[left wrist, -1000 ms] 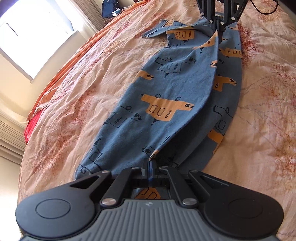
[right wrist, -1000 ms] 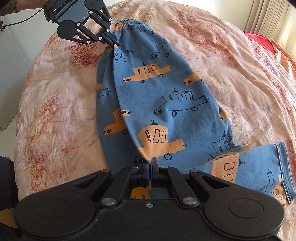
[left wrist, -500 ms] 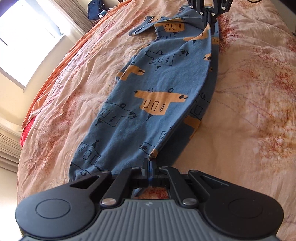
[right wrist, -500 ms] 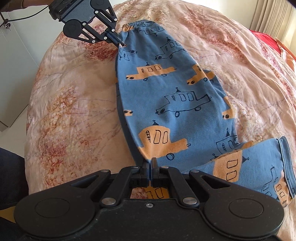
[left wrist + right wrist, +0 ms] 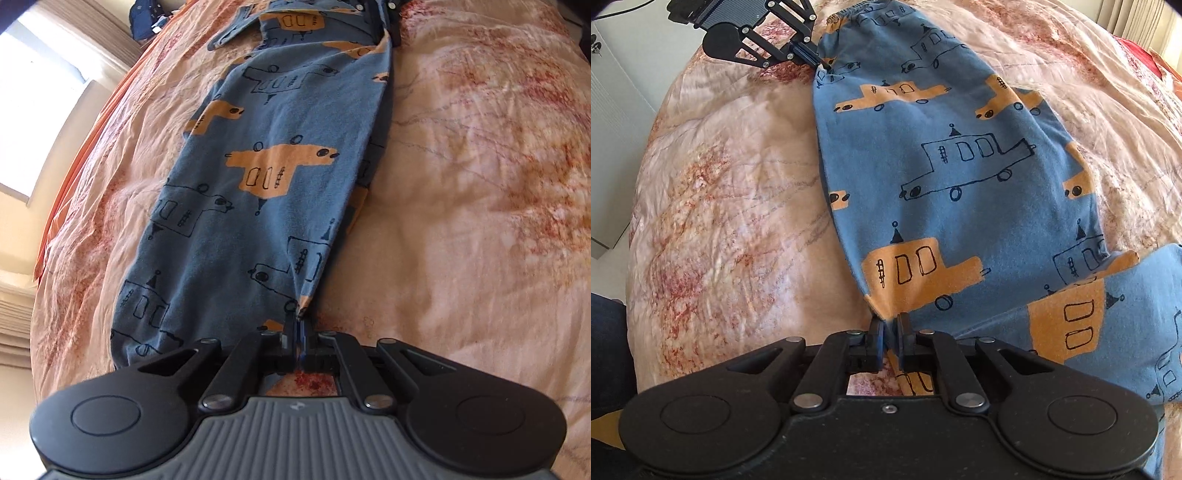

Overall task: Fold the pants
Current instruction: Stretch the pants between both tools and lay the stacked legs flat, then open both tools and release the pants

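Blue pants (image 5: 266, 166) printed with orange and outlined cars lie lengthwise on the bed, one leg folded over the other. My left gripper (image 5: 298, 325) pinches the waist-end corner of the folded edge; its jaws are just starting to open with cloth still held. It also shows at the top left of the right wrist view, left gripper (image 5: 822, 62). My right gripper (image 5: 889, 321) is low over the pants (image 5: 960, 166) near the leg end. Its jaws are opening, and the cloth edge hangs loose in the gap between them. Its black fingers, the right gripper (image 5: 388, 33), reach in at the top.
A peach, red-mottled bedspread (image 5: 480, 184) covers the bed. The lower leg's cuff (image 5: 1126, 332) sticks out to the right. A bright window (image 5: 37, 92) and curtains are at left, and a white cabinet (image 5: 613, 129) stands beside the bed. A person's dark trouser leg (image 5: 605, 350) is at the bed's edge.
Both grippers have sunk toward the bed and the lifted top leg now lies flatter over the lower one. The right jaws have parted; the left still looks closed on cloth.
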`<state>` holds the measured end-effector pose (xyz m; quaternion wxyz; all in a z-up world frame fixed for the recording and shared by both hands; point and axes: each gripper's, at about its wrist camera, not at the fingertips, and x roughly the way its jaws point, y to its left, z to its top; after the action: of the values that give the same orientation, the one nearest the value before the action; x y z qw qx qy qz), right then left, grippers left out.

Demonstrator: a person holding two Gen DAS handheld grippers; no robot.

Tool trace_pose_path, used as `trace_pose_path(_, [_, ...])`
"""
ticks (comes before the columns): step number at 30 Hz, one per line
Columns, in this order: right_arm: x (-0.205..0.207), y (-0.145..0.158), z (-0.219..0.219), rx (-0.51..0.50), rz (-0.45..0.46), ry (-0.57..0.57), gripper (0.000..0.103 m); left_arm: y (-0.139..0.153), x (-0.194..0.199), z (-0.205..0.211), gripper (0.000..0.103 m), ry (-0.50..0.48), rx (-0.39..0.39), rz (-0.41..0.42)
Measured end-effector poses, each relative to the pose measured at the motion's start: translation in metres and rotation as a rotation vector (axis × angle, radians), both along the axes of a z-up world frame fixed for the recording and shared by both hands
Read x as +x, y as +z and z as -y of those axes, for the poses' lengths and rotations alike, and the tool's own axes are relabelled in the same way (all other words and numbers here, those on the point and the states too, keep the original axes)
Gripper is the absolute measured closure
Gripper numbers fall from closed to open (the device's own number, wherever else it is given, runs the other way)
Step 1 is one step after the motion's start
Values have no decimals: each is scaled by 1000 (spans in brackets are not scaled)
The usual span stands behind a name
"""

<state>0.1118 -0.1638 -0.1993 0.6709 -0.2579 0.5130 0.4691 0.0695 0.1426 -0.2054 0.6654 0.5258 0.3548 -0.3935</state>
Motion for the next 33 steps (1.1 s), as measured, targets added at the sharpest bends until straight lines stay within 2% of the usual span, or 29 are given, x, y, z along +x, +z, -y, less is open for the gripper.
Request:
trace_pose_path(2, [-3,1,-1,6,-15,-3,70,1,-2,0,98,9,-3,-5])
trace_pose_path(5, [-10,3,0,18,-18,-2,63,7,-1,0,95,68,-37,-43])
trace_pose_path(9, [-9,7,6,33,-43,-39,63,13,-14,4,92,111,-77,-118])
trace_pose_path(10, [-9,10,8,40,-53,-48,57,14,-18,6,89,117,-84,-125])
trace_pose_path(11, [-9,13,10,57,-71,-51,47,15,-22,8,88,129,-94,-129])
trace_pose_path(14, [-14,23,13,90,-86,-42,34,27,-25,19,84,187,-183,-145])
trace_pose_path(15, [-17,25,14,88,-79,-35,33,33,-24,24,82,211,-230,-153])
trace_pose_path(19, [-20,32,21,131,-78,-54,29,48,-7,49,58,296,-400,-162])
trace_pose_path(20, [-20,33,23,142,-83,-65,27,48,-1,57,58,307,-424,-158])
trace_pose_path(21, [-21,33,24,145,-90,-71,26,47,5,65,58,316,-439,-156])
trace_pose_path(23, [-23,33,26,138,-99,-68,25,38,16,79,50,340,-439,-177])
trace_pose_path(24, [-24,33,26,134,-104,-63,25,27,21,84,39,355,-404,-217])
trace_pose_path(25, [-26,33,28,129,-111,-57,24,13,24,87,37,361,-346,-267])
trace_pose_path(26, [-27,35,31,125,-117,-52,23,1,22,89,39,343,-285,-272])
trace_pose_path(28, [-28,37,37,121,-123,-51,23,0,9,89,39,262,-253,-212])
trace_pose_path(30, [-23,44,48,122,-124,-54,21,12,8,88,41,286,-292,-233])
trace_pose_path(33, [-2,56,68,143,-125,-64,17,31,19,90,41,392,-436,-305])
